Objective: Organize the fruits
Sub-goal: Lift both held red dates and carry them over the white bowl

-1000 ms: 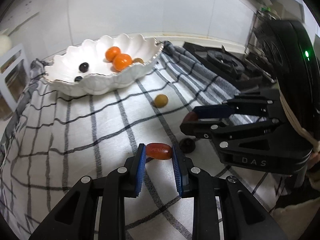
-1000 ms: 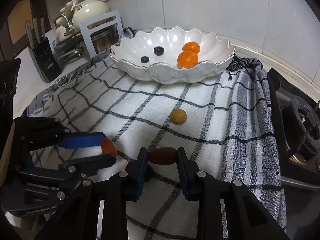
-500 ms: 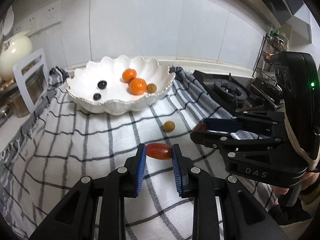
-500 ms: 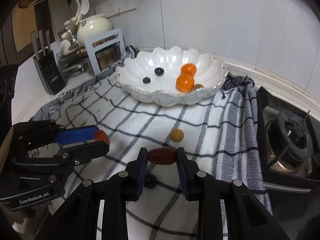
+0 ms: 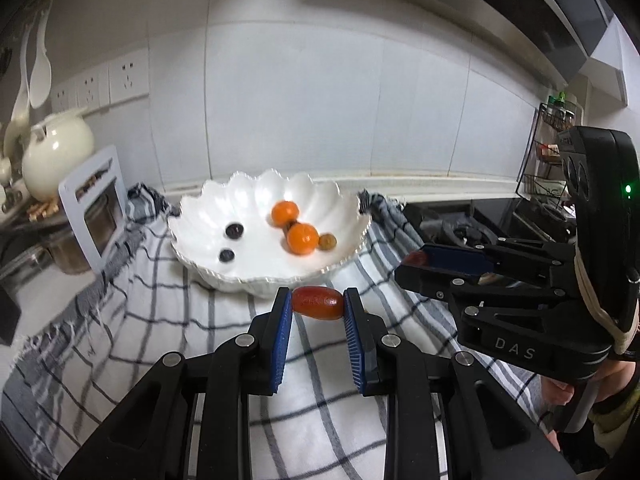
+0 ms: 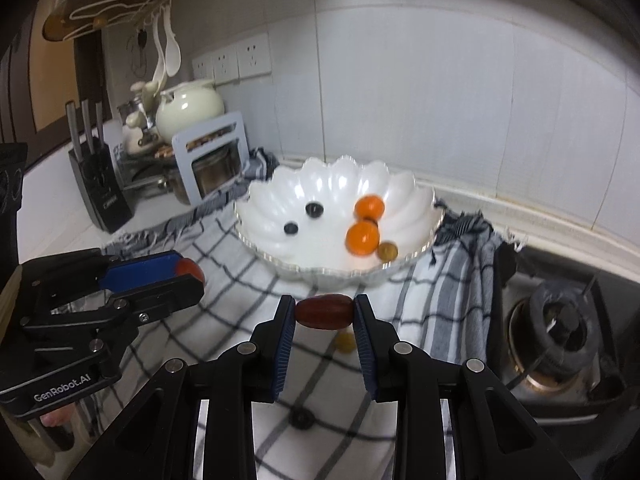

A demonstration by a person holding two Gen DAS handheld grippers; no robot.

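Now the left gripper (image 5: 317, 307) clamps a red date (image 5: 318, 308), the right gripper (image 6: 324, 311) clamps a darker date (image 6: 324, 311), both near the bowl (image 5: 256, 192) on the counter.

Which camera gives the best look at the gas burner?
The right wrist view: the gas burner sits in plain sight beside the checked cloth. In the left wrist view the right gripper mostly hides it.

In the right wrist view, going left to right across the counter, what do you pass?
Knife block → left gripper holding a red fruit → white bowl → stove burner.
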